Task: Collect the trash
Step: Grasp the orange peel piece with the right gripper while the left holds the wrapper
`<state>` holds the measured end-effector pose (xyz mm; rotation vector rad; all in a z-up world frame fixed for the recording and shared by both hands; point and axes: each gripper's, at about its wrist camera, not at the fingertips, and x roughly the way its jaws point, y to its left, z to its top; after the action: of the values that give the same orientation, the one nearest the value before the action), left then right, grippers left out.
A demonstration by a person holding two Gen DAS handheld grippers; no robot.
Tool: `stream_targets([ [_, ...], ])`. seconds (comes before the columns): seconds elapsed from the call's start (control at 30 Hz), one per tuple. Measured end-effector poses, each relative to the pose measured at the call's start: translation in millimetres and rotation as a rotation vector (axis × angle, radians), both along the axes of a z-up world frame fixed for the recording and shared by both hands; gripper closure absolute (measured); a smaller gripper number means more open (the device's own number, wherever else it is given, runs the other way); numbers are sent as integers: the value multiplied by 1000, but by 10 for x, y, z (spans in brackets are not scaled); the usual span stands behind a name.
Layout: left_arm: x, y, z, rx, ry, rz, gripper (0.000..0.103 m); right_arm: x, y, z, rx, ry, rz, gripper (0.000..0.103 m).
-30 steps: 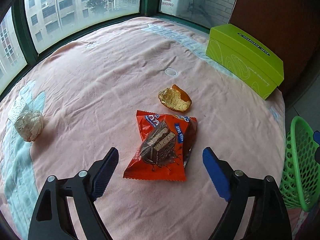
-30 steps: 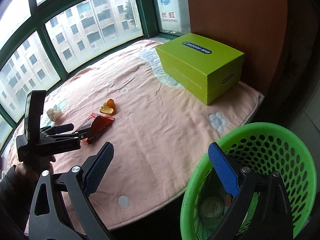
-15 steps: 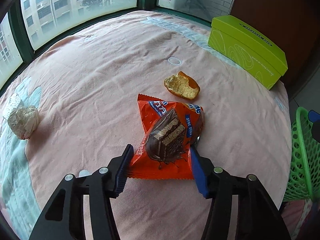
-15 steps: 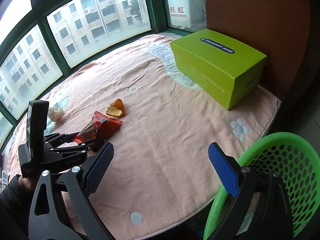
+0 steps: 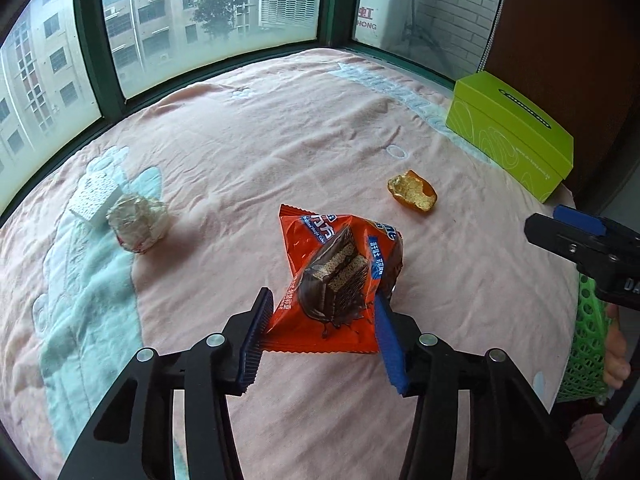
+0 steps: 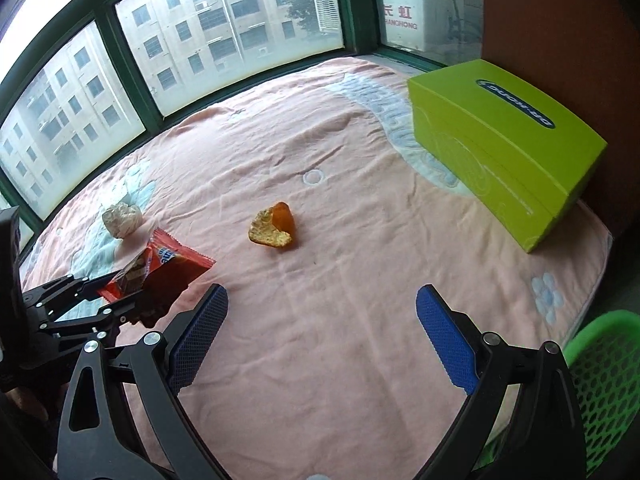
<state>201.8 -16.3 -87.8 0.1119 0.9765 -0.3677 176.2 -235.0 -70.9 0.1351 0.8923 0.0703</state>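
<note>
Bed (image 6: 360,320): I work over a pink blanket-covered bed under the windows; three pieces of trash sit on it or just above it, and a green box (image 6: 504,136) stands at its far right, against the wall.
Basket (image 6: 600,384): the green mesh bin sits off the bed's right edge, low in my right wrist view and behind the right gripper in the left wrist view; I judge it the drop point.
Step in hand: first pick made. I read this as the start of the carry, with two pieces left to collect.
Left gripper (image 5: 320,320): its jaws have just been closing and now pinch the lower end of the snack wrapper (image 5: 340,276), one blue pad on each side; the wrapper stands up between them, crumpled at the waist.
Right gripper (image 6: 322,320): wide open, holding nothing, pointed down over bare blanket.
Next move, as I judge it: carry the wrapper rightwards across the bed to the basket and let go over its mouth; the thin film could slip, so I would keep the pinch firm.
Orange peel (image 6: 274,226): lies ahead of the right gripper, well apart from it, nearer than any other piece.
Crumpled paper ball (image 5: 138,222): far left, beside a white patterned piece (image 5: 94,200), apart from both grippers.
</note>
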Motion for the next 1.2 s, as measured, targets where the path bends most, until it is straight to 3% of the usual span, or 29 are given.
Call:
stream_targets([
  [0.3, -126, 370, 187, -31, -28, 62, 55, 535, 284, -267, -25, 58, 77, 25],
  [0.6, -161, 469, 211, -61, -25, 84, 55, 867, 356, -529, -31, 124, 98, 37],
  [0.87, -159, 475, 183, -71, -11, 93, 55, 956, 413, -589, -57, 133, 102, 46],
  [1.03, -180, 453, 177, -74, -7, 94, 55, 905, 427, -548, -39, 125, 109, 64],
  [1.2, -227, 442, 211, -84, -13, 94, 55, 752, 404, -444, -8, 106, 110, 69],
])
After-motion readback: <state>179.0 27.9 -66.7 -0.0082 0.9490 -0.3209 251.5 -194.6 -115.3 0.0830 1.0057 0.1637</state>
